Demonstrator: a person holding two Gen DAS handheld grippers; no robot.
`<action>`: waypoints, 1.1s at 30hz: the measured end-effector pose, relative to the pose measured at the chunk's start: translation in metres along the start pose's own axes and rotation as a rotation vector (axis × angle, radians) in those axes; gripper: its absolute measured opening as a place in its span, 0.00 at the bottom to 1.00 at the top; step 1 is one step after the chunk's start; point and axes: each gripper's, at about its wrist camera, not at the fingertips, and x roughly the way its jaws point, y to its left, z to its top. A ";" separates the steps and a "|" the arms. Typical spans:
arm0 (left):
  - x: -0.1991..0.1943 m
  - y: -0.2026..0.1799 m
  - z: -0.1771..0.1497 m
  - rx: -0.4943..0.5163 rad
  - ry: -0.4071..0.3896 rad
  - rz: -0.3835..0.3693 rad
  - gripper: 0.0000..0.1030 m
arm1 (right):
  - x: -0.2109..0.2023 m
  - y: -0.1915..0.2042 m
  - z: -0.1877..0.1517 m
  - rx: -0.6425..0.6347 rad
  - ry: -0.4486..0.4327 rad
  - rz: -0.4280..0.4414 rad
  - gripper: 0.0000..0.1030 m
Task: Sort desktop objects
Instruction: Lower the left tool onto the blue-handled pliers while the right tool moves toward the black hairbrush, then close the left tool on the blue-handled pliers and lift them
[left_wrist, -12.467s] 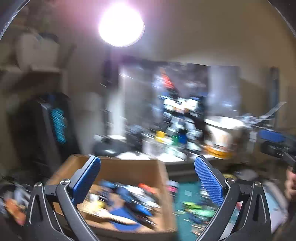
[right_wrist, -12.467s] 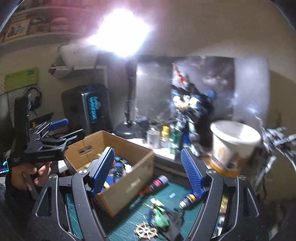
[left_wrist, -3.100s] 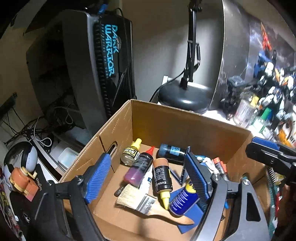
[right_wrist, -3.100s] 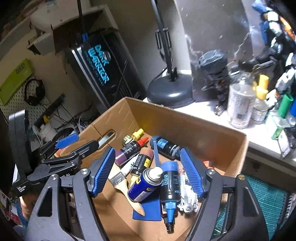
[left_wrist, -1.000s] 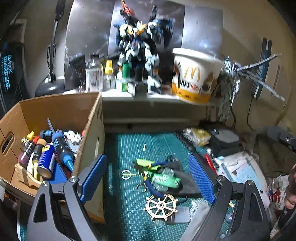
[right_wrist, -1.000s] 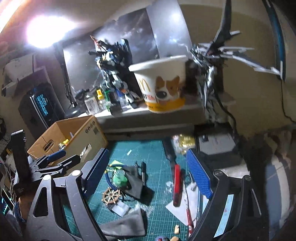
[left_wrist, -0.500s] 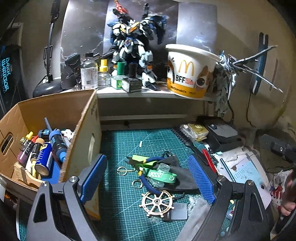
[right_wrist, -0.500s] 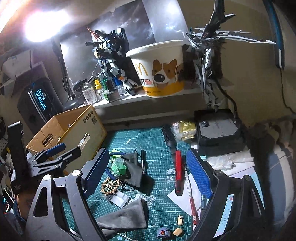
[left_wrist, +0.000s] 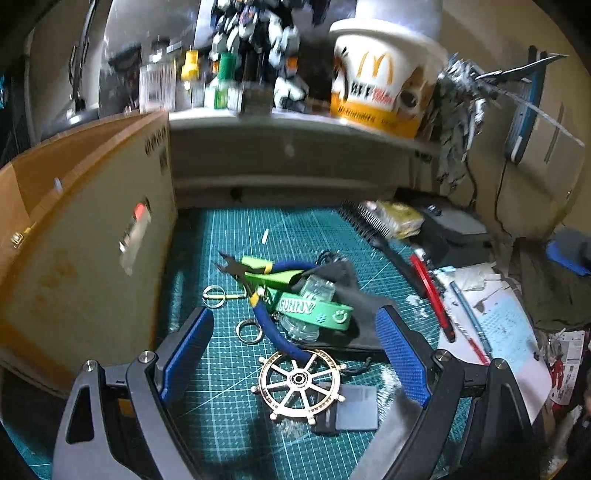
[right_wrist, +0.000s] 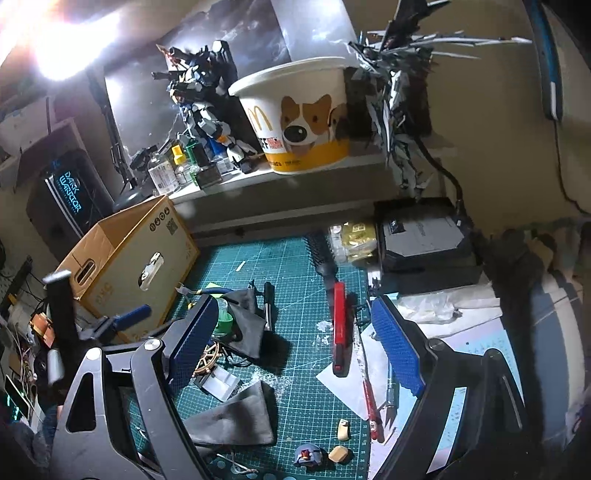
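Note:
My left gripper (left_wrist: 295, 354) is open and empty, low over the green cutting mat (left_wrist: 229, 369). Between its fingers lie a gold ship's-wheel ornament (left_wrist: 299, 384), blue-handled pliers (left_wrist: 273, 332) and a green "FUNNY" wristband (left_wrist: 314, 310) around a small clear jar. My right gripper (right_wrist: 291, 339) is open and empty above the mat (right_wrist: 295, 369). A red utility knife (right_wrist: 339, 328) lies between its fingers. The cardboard box (left_wrist: 81, 240) stands at the left; it also shows in the right wrist view (right_wrist: 129, 258). The left gripper shows at the left of the right wrist view (right_wrist: 122, 321).
A grey cloth (right_wrist: 236, 413) lies at the mat's front. A black hairbrush (right_wrist: 321, 258), a black case (right_wrist: 424, 240) and papers (right_wrist: 443, 332) are at the right. A shelf (right_wrist: 295, 173) behind holds a McDonald's bucket (right_wrist: 303, 114), model robots and bottles.
My left gripper has moved down and closer to the pile on the mat; the box's inside is out of its view. My right gripper has dropped a little toward the red knife.

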 end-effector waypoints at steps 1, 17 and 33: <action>0.007 0.002 -0.001 -0.012 0.011 -0.004 0.88 | 0.001 -0.001 0.000 0.002 0.001 0.001 0.81; 0.051 0.043 0.004 -0.272 -0.028 -0.206 0.87 | 0.014 -0.025 -0.005 0.034 0.028 0.024 0.81; 0.050 0.047 0.013 -0.287 -0.123 -0.247 0.33 | 0.019 -0.012 -0.007 0.004 0.049 0.032 0.81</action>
